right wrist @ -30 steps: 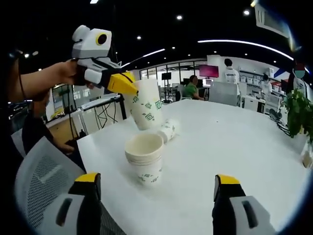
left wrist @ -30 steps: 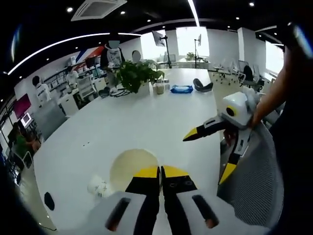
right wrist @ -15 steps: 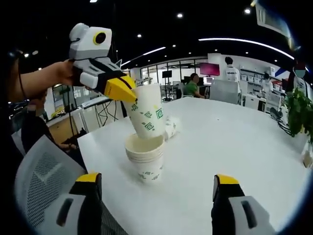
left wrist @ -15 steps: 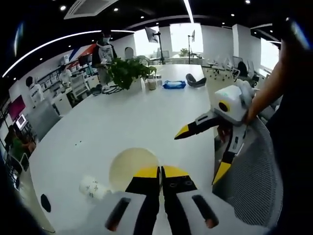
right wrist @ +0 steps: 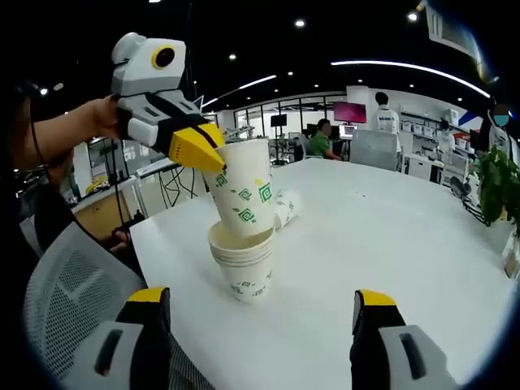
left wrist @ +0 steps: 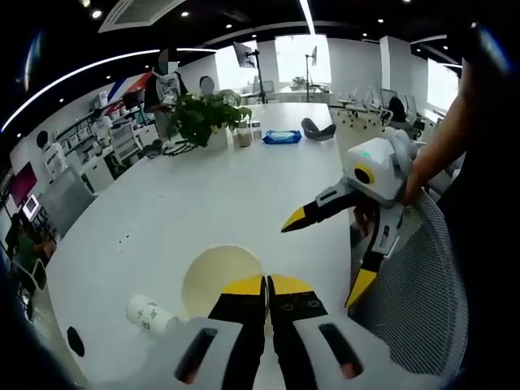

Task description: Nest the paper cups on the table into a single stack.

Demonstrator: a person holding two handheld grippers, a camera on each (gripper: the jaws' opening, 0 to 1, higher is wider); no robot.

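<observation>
Left gripper view: our left tongs (left wrist: 267, 286) rise from 6 o'clock, yellow tips pressed together on the rim of a paper cup (left wrist: 221, 275). We look straight down into its cream interior; the mouth is round and open, and the outside pattern is hidden from here. A second cup (left wrist: 150, 314) lies on its side on the white table (left wrist: 211, 187) at about 8 o'clock of the held one, white with faint green marks, apart from it. The right tongs (left wrist: 325, 244) enter at 3 o'clock, gripped by a hand, yellow tips spread wide with nothing between them. A potted plant (left wrist: 200, 115) and a blue pack (left wrist: 280, 137) sit at the far end of the table, toward 12 o'clock.

Right gripper view: the right tongs (right wrist: 258, 305) stand wide, one yellow tip at 7 o'clock and one at 5 o'clock, nothing held. The left tongs (right wrist: 207, 156) come in at 10 o'clock, pinching the rim of the white cup (right wrist: 244, 198) with green square motifs. It is tilted, and its base sits inside the mouth of an upright stack (right wrist: 244, 263) of nested cups near the table's edge. The lying cup (right wrist: 284, 208) rests just behind the stack, toward 1 o'clock. A mesh chair back (right wrist: 69, 292) shows at 8 o'clock.
</observation>
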